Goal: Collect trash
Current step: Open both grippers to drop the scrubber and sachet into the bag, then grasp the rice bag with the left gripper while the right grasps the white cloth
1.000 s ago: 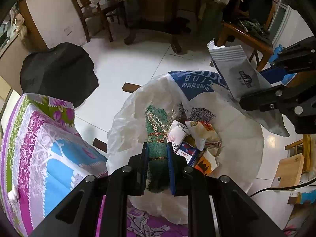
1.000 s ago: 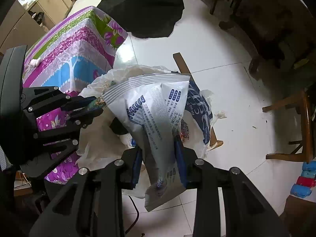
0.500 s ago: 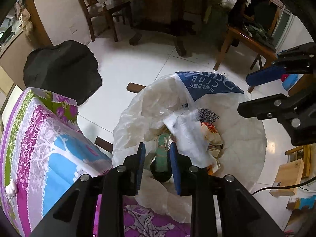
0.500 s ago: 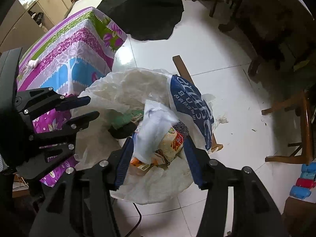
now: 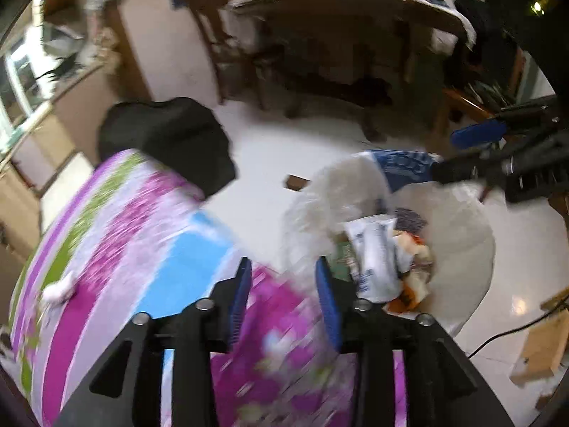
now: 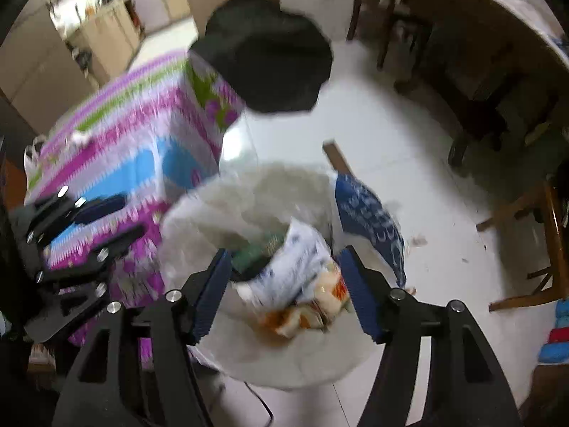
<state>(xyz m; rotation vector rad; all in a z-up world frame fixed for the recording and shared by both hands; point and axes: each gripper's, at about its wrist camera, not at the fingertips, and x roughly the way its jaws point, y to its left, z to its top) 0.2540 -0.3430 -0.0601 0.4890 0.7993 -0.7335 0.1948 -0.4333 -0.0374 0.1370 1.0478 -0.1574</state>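
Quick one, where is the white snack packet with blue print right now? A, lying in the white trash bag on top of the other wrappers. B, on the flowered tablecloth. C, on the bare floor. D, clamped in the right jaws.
A: the white packet lies inside the trash bag on the other wrappers, while the right gripper stands open above it, gripping nothing.

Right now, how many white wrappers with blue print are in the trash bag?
1: the white wrapper lies on top of the other trash inside the trash bag, near the middle. More may be buried underneath.
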